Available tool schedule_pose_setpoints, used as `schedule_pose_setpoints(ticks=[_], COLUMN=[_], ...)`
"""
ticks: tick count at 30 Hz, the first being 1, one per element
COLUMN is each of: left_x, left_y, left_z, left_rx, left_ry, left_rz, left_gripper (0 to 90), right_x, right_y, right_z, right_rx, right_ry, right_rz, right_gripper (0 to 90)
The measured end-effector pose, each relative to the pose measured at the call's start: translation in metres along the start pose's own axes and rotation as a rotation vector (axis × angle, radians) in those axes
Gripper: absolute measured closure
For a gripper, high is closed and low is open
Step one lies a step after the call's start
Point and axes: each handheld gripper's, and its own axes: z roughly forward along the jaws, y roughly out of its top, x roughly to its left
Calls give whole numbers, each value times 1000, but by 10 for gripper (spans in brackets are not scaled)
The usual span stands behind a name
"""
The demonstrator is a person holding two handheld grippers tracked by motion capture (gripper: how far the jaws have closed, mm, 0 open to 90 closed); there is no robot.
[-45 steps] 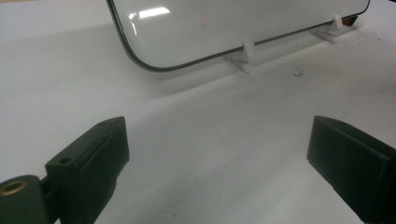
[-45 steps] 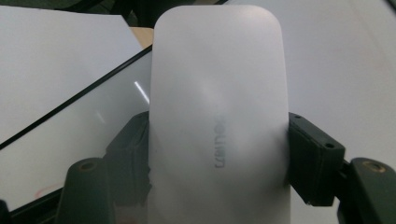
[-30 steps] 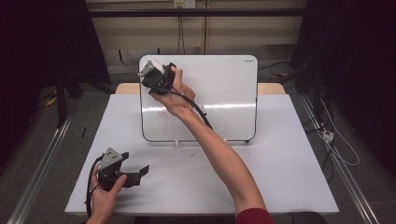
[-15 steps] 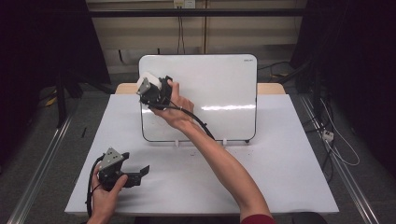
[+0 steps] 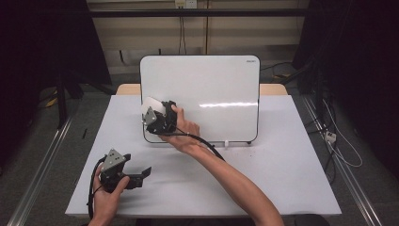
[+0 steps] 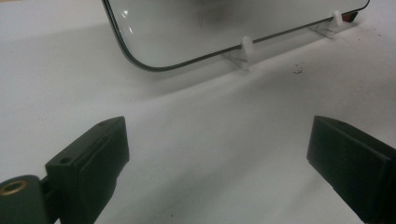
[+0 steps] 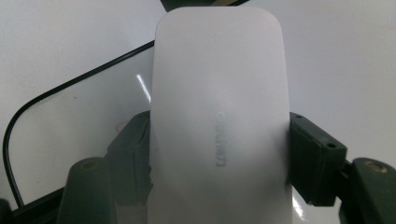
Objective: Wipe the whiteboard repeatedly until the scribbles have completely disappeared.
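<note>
The right gripper (image 5: 151, 113), clamped on a white eraser (image 7: 219, 121), presses it to the lower left corner of the upright whiteboard (image 5: 211, 89), evidently mid-wipe. The left gripper (image 5: 141, 176) rests on the worktop (image 5: 282, 179), jaws apart and empty. The next stroke likely calls for steady, flat contact.

A white bench (image 5: 282, 174) carries a whiteboard (image 5: 211, 89). The whiteboard stands upright near the back edge on small white feet (image 6: 246, 46). A few tiny dark specks (image 6: 297, 70) lie on the bench just beside the feet.
</note>
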Motion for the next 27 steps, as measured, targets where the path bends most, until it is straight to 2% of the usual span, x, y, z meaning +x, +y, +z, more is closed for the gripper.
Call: schedule_pose_setpoints(ticks=[4, 9, 11, 14, 17, 20, 26, 27], left_x=[1, 1, 1, 1, 1, 1, 0, 0], left_y=[0, 0, 0, 0, 0, 0, 0, 0], left_z=[-1, -2, -1, -1, -1, 0, 0, -1], left_rx=[-1, 0, -1, -4, -5, -4, -1, -2], left_ry=[0, -3, -3, -1, -1, -6, 0, -1], left_rz=[-2, -4, -4, -5, -2, -3, 3, 3], left_gripper=[55, 55, 55, 55, 55, 55, 55, 55], right_x=[-6, -31, -42, -53, -49, -45, -25, -20], right_y=[0, 6, 9, 13, 13, 11, 5, 4], right_z=[2, 4, 5, 7, 6, 5, 3, 3], right_rx=[-10, -7, 4, 6, -4, 4, 1, -3], right_ry=[12, -17, -26, -44, -65, -60, -40, -37], right_rz=[28, 88, 87, 114, 95, 93, 48, 55], right_gripper=[316, 316, 316, 316, 315, 316, 315, 316])
